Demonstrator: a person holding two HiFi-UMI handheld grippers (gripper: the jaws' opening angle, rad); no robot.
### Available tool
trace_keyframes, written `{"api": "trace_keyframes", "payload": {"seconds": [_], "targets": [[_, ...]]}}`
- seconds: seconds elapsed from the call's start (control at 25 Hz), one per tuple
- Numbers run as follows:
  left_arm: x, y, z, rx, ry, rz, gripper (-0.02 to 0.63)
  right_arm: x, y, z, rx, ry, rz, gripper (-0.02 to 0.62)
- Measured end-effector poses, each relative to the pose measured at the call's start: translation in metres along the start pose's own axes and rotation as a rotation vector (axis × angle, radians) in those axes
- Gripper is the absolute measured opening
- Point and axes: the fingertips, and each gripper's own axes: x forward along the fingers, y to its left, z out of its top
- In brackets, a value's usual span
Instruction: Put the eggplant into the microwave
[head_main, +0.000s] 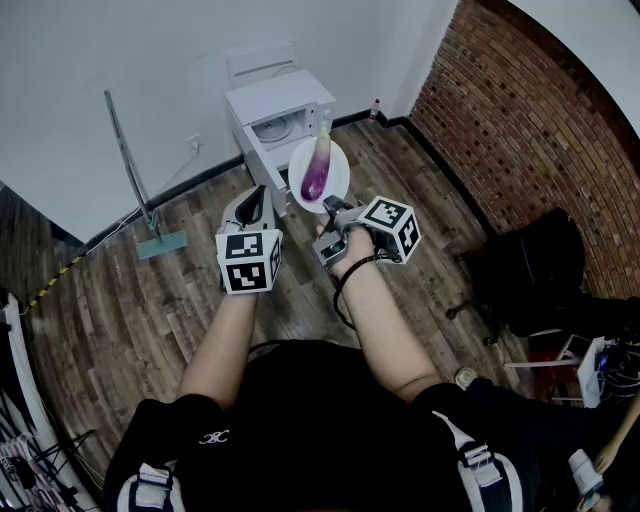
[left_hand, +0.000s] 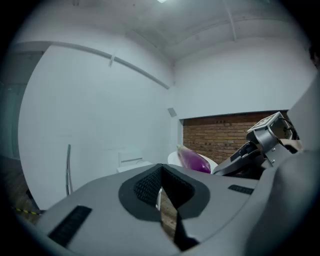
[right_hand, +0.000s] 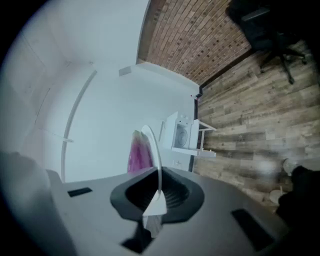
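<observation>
Lying lengthwise on a white plate in the upper centre of the head view: the purple eggplant, pale stem end pointing toward the white microwave just beyond. Not gripped directly. Carried by way of the plate, pinched at its near rim by the right claw, narrow and tight on the thin edge. In the right gripper view, seen edge-on as a thin white blade rising out of the claw, with the eggplant pressed to its left face, centre of frame.

Left claw: closed on nothing, the 2 jaws drawn together with only a sliver of floor showing between them in the left gripper view. Placed just left of the plate in the head view, apart from it.

Judging by looks: light to middling in weight, firm but easy to bruise, with glossy and probably slick skin over a rounded body. Likely to roll or slide across the smooth plate on any tilt. Best kept level and moved slowly toward the microwave. Held at 1 side of the rim only, with the load out past the pads, so prone to sag or twist. If picked up directly, best taken across the thick middle, gently, not at the tapering stem end.
</observation>
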Motion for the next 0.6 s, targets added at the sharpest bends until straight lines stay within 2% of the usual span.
{"api": "trace_keyframes", "payload": {"seconds": [0.4,0.6], "targets": [[-0.012,0.022,-0.009,-0.003,-0.004,-0.051,-0.009,-0.003,-0.008,-0.023,0.045,-0.082,-0.031,0.027],[-0.004,0.010,-0.023,0.016,0.009,-0.110,-0.009,-0.007,-0.022,-0.022,0.062,-0.105,-0.057,0.028]]}}
